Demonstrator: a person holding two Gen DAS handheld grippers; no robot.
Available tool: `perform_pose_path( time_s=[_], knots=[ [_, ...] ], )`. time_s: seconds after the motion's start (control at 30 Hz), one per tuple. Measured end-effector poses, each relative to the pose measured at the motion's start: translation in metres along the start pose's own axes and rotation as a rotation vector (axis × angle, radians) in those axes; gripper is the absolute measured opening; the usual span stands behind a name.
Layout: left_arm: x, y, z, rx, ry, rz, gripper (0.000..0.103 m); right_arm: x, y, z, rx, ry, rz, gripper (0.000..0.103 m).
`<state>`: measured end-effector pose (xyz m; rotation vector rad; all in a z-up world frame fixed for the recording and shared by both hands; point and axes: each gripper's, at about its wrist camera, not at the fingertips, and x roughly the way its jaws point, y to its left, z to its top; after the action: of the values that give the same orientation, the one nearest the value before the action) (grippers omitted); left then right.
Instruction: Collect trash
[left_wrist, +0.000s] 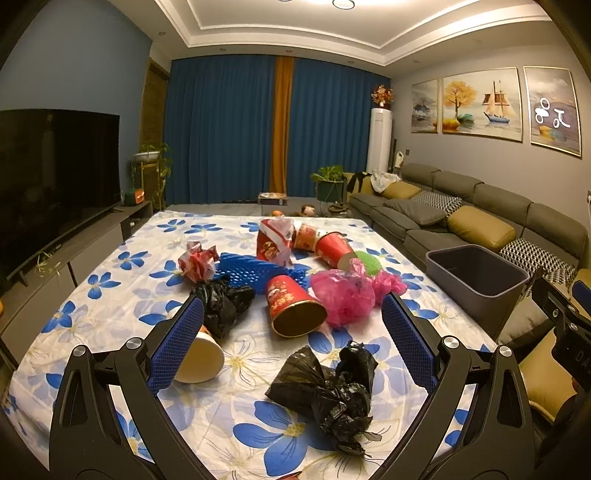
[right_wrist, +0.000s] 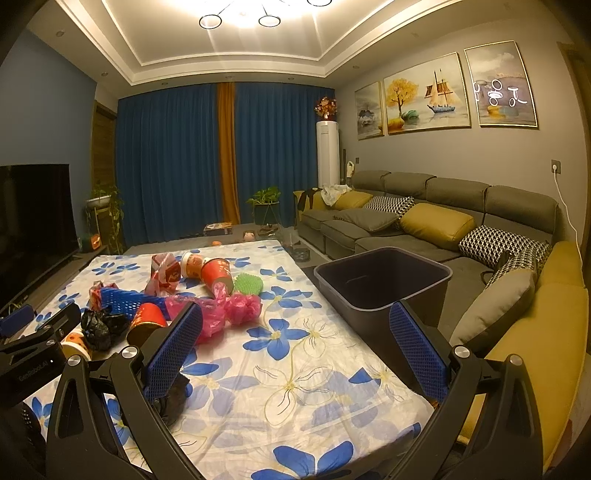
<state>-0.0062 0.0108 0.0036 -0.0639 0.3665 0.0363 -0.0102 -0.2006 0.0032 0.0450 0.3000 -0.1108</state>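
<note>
Fingers on the left gripper (left_wrist: 291, 332) are standing wide apart, hovering over the flowered tablecloth (left_wrist: 110, 306) and framing a crumpled black plastic bag (left_wrist: 328, 391) — light, soft and crinkly, probably best pinched at its bunched middle. Around it are lying a tipped red paper cup (left_wrist: 293, 308), a pink bag (left_wrist: 343, 295) and a white cup (left_wrist: 199, 356) crowding the left finger. Through the right wrist view, the right gripper (right_wrist: 295, 347) is likewise hanging open and empty, with the grey bin (right_wrist: 384, 280) waiting just off the table's edge — nothing blocking it.

On my left gripper's black body (right_wrist: 31, 363), seen from my right camera, I read "GenRobot.AI". The red cups (left_wrist: 293, 306) carry print too blurred to read.
</note>
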Motion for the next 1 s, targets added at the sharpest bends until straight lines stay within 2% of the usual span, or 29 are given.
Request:
perform_pose_path(
  time_s=[0.2,0.37,0.63,0.73,0.8,1.0],
  knots=[
    [0.002,-0.001,-0.005,0.004,0.002,-0.01,0.095,0.001,-0.002,-0.002,-0.002,0.003,0.004,0.098],
    [0.003,0.0,-0.017,0.023,-0.004,-0.046,0.095,0.002,-0.003,-0.006,-0.002,0.004,0.004,0.098],
    [0.02,-0.002,-0.047,0.052,0.061,-0.116,0.092,0.009,-0.004,-0.01,0.0,0.011,0.017,0.098],
    [0.03,-0.005,-0.057,0.065,0.106,-0.128,0.085,0.013,-0.003,-0.013,0.0,0.022,0.028,0.098],
    [0.039,-0.006,-0.063,0.061,0.149,-0.137,0.074,0.017,-0.001,-0.015,-0.002,0.031,0.035,0.098],
    [0.068,-0.004,-0.082,0.042,0.252,-0.163,0.053,0.025,0.006,-0.019,-0.022,0.048,0.062,0.096]
  ],
)
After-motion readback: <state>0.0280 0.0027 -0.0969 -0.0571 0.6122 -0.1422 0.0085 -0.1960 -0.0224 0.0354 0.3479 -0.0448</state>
